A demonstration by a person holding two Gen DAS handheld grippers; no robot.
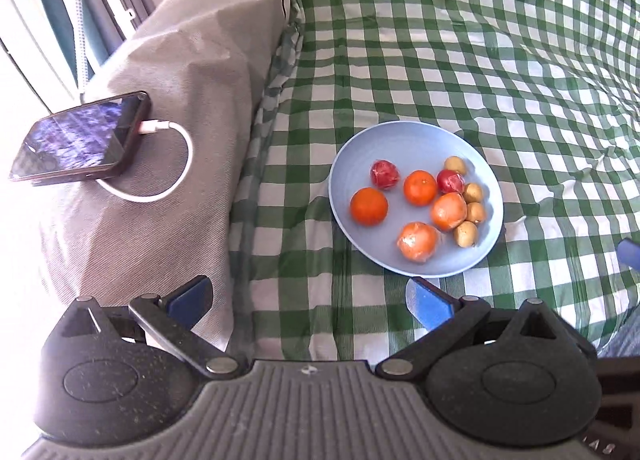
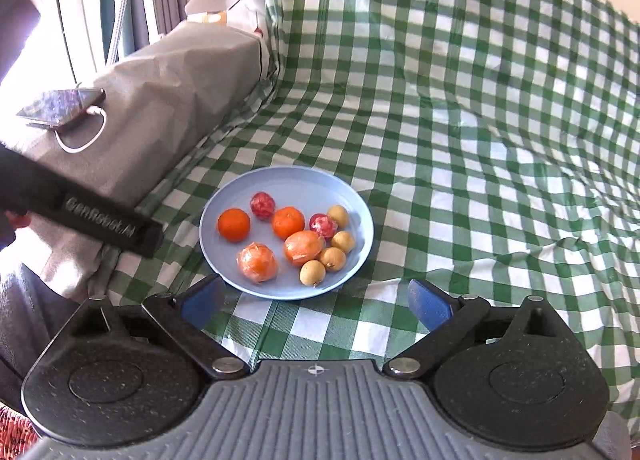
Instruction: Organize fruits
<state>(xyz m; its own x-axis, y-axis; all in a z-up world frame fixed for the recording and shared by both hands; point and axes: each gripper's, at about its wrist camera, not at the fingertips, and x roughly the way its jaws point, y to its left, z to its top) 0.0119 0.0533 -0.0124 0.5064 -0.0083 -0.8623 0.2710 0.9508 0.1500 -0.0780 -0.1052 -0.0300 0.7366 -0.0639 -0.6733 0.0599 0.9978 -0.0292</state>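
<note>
A pale blue plate (image 1: 404, 143) (image 2: 292, 179) lies on the green checked cloth. On it are several oranges (image 1: 369, 206) (image 2: 234, 224), two of them wrapped in film (image 1: 418, 242) (image 2: 258, 262), two red fruits (image 1: 385, 174) (image 2: 263, 205), and several small tan fruits (image 1: 466, 234) (image 2: 313, 272) along its right side. My left gripper (image 1: 310, 298) hovers open to the near left of the plate, nothing between its blue pads. My right gripper (image 2: 316, 304) stands open just in front of the plate, also empty. The left gripper's black body (image 2: 100, 219) shows at the left of the right wrist view.
A grey covered block (image 1: 180, 79) (image 2: 168, 87) rises left of the plate, with a phone (image 1: 80, 137) (image 2: 60, 107) on a white cable (image 1: 176, 163) lying on it. Checked cloth (image 1: 480, 39) (image 2: 480, 99) spreads far and right. A window frame is beyond the block.
</note>
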